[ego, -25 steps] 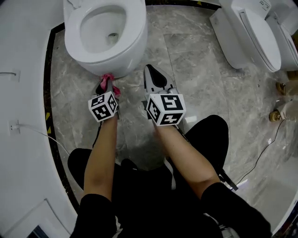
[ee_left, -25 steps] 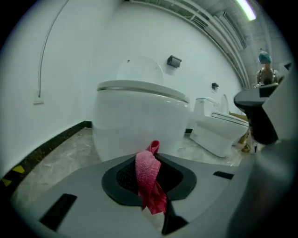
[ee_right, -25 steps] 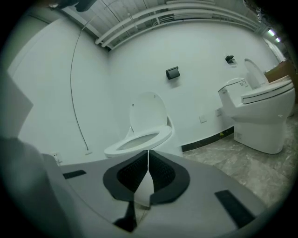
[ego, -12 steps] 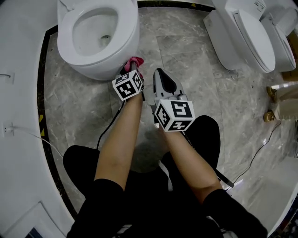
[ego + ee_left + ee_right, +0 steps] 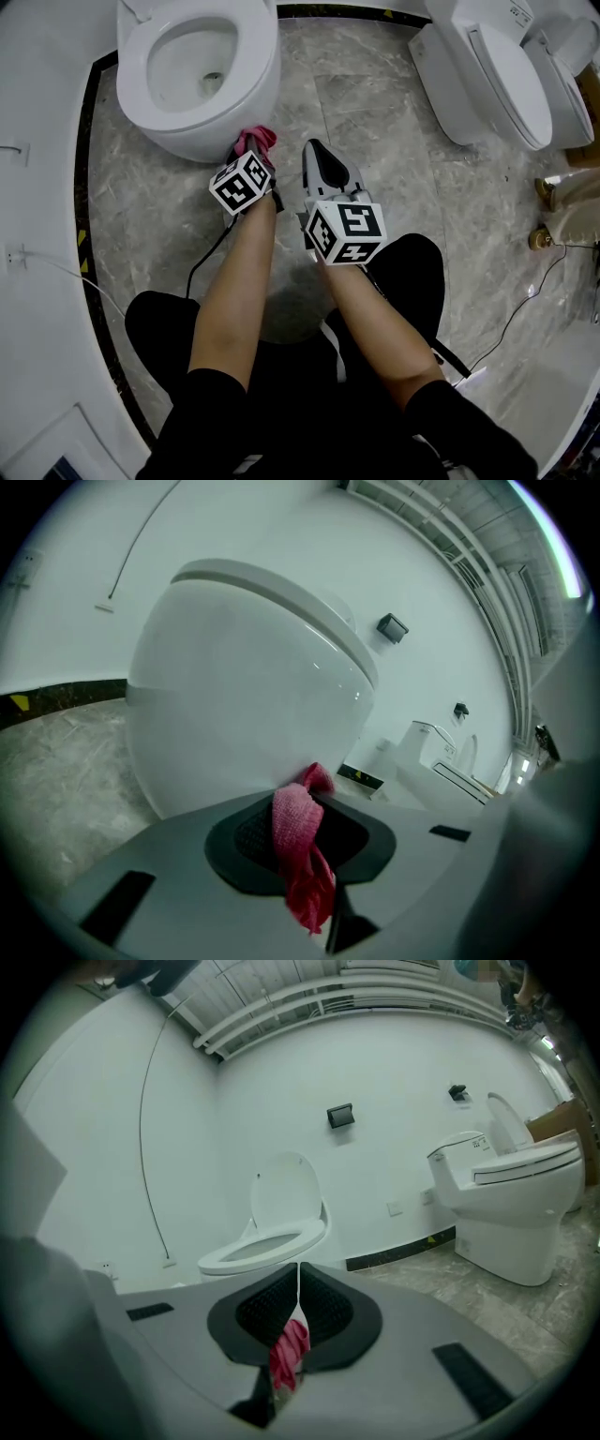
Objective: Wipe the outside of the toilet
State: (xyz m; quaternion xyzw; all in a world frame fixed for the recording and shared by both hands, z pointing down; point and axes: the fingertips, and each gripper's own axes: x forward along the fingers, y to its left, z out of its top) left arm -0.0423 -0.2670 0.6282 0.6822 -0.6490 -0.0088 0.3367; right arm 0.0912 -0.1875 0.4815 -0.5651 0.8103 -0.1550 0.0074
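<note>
left gripper [image 5: 251, 157] clamped on pink cloth [image 5: 255, 140], cloth tip seemingly against the lower outer wall of the toilet [image 5: 187, 142] straight ahead of the jaws; right gripper [image 5: 320, 156] jaws together, just beside, farther off the bowl.

So the right gripper [image 5: 298, 1274] has its grey jaws pressed together, with just a thin slit between the black ribbed pads. A scrap of pink cloth [image 5: 289, 1354] shows low in that gap, can't tell if it's pinched. Straight ahead a white ceramic toilet [image 5: 267, 1241] stands lid-up against the white wall [image 5: 394, 1072], and a second white toilet [image 5: 511, 1204] sits lid-down to the right on the grey marble floor [image 5: 469, 1288].
</note>
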